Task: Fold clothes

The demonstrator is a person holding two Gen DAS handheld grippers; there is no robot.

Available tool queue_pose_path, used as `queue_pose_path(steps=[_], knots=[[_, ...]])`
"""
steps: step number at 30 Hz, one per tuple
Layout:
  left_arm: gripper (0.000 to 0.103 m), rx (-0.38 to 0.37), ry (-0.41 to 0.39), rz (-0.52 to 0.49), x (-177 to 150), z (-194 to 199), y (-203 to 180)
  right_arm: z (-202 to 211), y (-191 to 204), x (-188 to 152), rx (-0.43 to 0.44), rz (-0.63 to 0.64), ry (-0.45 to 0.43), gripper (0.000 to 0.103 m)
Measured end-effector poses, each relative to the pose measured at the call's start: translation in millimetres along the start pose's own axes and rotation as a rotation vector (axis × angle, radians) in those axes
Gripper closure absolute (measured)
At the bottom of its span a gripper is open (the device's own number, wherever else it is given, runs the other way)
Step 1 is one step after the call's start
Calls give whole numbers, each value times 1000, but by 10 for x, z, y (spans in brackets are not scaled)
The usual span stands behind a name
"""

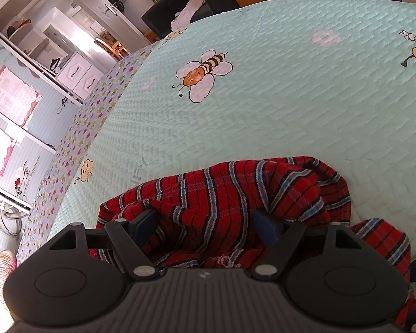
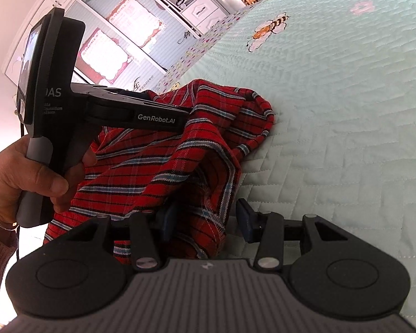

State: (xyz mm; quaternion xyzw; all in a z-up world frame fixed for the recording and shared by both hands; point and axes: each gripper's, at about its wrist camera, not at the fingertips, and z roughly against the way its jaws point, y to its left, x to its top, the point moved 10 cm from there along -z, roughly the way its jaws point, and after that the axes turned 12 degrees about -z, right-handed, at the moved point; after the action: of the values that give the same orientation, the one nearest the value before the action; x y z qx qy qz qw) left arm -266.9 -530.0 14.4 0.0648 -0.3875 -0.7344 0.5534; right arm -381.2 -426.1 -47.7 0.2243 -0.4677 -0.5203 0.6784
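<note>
Left wrist view: close, angled down over the garment (image 1: 224, 194) toward the bed (image 1: 291, 105). Right wrist view: close, same garment and bed, plus the left gripper (image 2: 188, 116).

"GenRobot.AI" on left gripper (image 2: 192, 111); wall (image 1: 27, 174) perhaps "SWEET WEDDING".

Knitted striped garment (image 1: 222, 194), quilted matt bedspread (image 1: 291, 97)

Ahead of left gripper (image 1: 205, 226): bunched red striped garment (image 1: 230, 191) fills the gap between the fingers.
Beyond it: bare quilted bed cover (image 1: 291, 105), open passage.
Left of right gripper (image 2: 205, 219): left hand (image 2: 22, 166) and left gripper body block.
Right of right gripper: bare cover, free.
</note>
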Motion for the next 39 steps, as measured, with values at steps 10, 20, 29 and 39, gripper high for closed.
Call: queue_pose_path(steps=[10, 20, 29, 39], knots=[[26, -14, 5, 16, 15, -45, 20, 2, 0, -3, 2, -8, 2, 56], [29, -23, 9, 24, 27, -95, 21, -4, 0, -16, 5, -13, 8, 56], [34, -32, 9, 32, 33, -119, 29, -5, -3, -25, 8, -20, 10, 56], [49, -42, 11, 41, 30, -119, 15, -10, -11, -33, 8, -20, 10, 56]])
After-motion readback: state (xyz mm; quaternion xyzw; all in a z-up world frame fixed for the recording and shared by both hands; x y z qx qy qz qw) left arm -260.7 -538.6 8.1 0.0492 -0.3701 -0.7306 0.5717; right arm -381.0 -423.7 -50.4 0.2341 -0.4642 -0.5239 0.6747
